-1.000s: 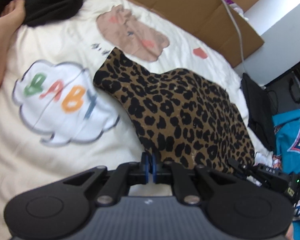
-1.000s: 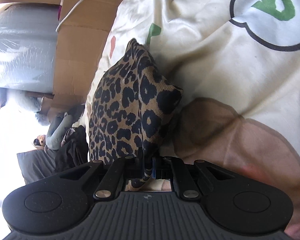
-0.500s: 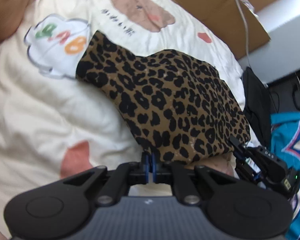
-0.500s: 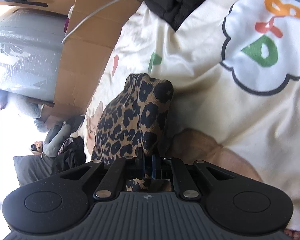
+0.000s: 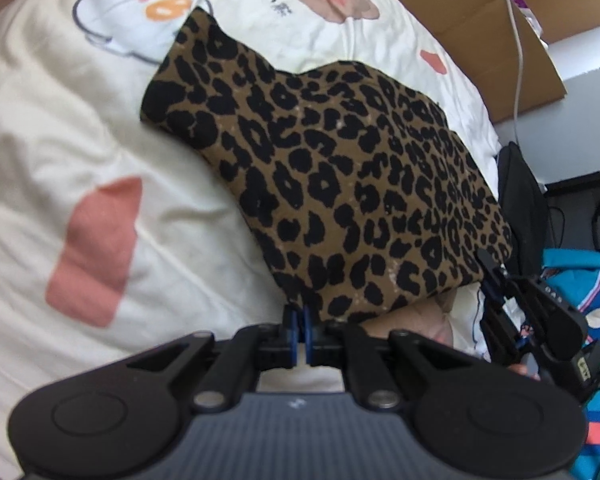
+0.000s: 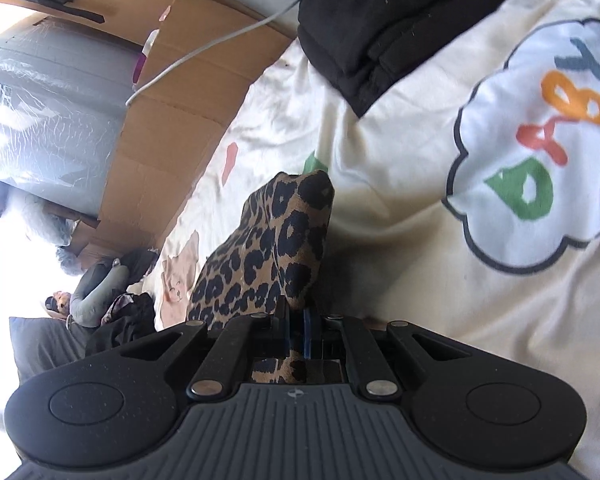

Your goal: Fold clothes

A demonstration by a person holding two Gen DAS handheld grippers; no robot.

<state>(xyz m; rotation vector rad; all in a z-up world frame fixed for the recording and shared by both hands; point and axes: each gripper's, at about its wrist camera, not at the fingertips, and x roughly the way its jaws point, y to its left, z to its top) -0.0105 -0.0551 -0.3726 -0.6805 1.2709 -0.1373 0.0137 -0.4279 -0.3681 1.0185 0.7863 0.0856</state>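
A cream quilt (image 5: 80, 128) printed with a white cloud patch lettered "BABY" (image 6: 540, 152) covers the bed, with flattened cardboard (image 6: 188, 92) along its far edge and a folded black garment (image 6: 396, 16) lying beyond the cloud patch. The leopard-print garment (image 5: 340, 184) lies spread on the quilt just beside the cloud patch, its far corner overlapping it. The left gripper (image 5: 300, 326) is clamped on the near edge of the garment, and the right gripper (image 6: 296, 326) pinches another edge, raising a fold above the quilt.
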